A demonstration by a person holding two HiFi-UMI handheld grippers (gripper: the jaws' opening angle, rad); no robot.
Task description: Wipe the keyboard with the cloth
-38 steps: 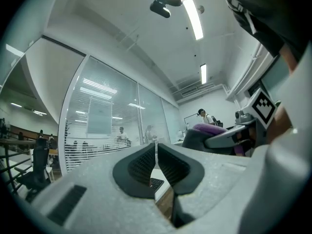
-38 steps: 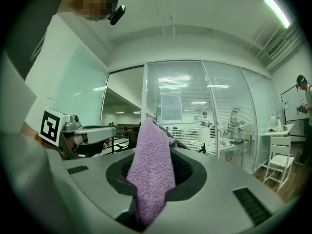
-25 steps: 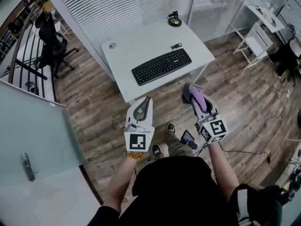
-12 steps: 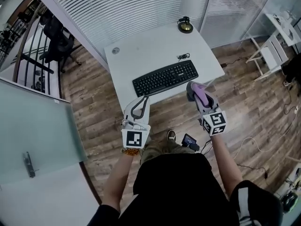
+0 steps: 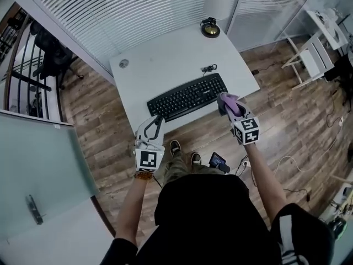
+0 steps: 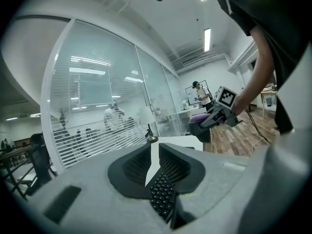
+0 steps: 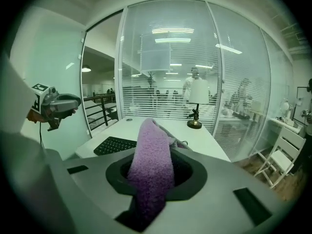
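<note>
A black keyboard (image 5: pixel 187 97) lies slantwise on the white desk (image 5: pixel 165 65) near its front edge. My right gripper (image 5: pixel 225 100) is shut on a purple fleecy cloth (image 5: pixel 230 102), held just above the keyboard's right end; in the right gripper view the cloth (image 7: pixel 152 169) stands up between the jaws, with the keyboard (image 7: pixel 113 145) beyond at the left. My left gripper (image 5: pixel 158 117) is shut and empty, its tips at the desk's front edge below the keyboard's left end. In the left gripper view the keys (image 6: pixel 163 199) show through the narrow gap between the jaws.
A brass-footed desk lamp (image 5: pixel 209 26) stands at the desk's far right corner. A small cable (image 5: pixel 208 68) lies behind the keyboard and a round grommet (image 5: pixel 123 63) sits at the far left. Glass walls with blinds stand behind the desk. White chairs (image 5: pixel 314 59) are at the right.
Both grippers have moved forward and down from over the floor to the desk's front edge. The right one, with the cloth, now hangs over the keyboard's right end.
</note>
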